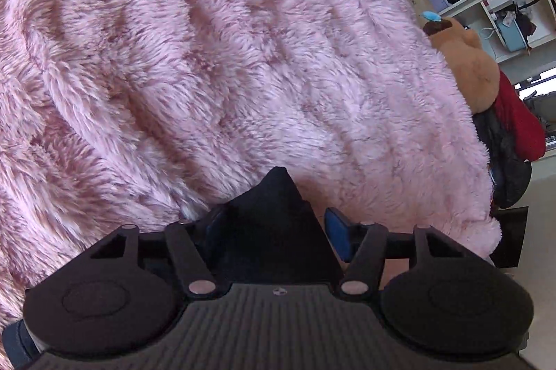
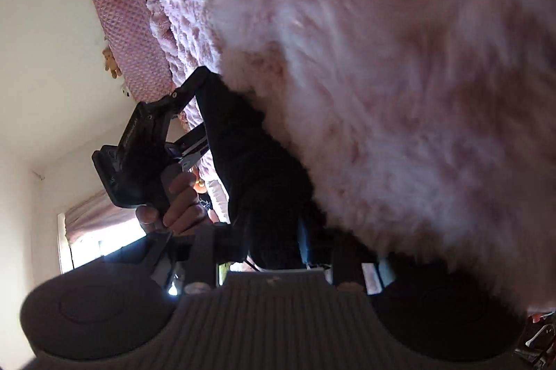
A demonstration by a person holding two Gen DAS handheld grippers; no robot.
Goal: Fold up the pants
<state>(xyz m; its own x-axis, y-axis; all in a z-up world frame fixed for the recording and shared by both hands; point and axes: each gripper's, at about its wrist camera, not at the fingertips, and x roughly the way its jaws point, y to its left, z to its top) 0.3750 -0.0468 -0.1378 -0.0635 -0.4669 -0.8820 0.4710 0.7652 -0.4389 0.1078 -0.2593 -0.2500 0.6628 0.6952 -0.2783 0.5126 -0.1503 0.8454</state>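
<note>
The pants [image 1: 274, 224] are black, of a soft, matte cloth. In the left wrist view a bunched corner of them rises to a peak between the fingers of the left gripper [image 1: 278, 227]. In the right wrist view the pants [image 2: 257, 175] run as a dark, taut band from one gripper to the other, lifted beside the pink furry blanket [image 2: 399, 91] on the bed.

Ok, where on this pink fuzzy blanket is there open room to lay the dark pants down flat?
The pink blanket lies bare ahead of the left gripper, across to its left edge. It is crowded on the right, where a brown plush toy and red and dark clothes border the blanket's edge. Both grippers hold the dark pants.
</note>
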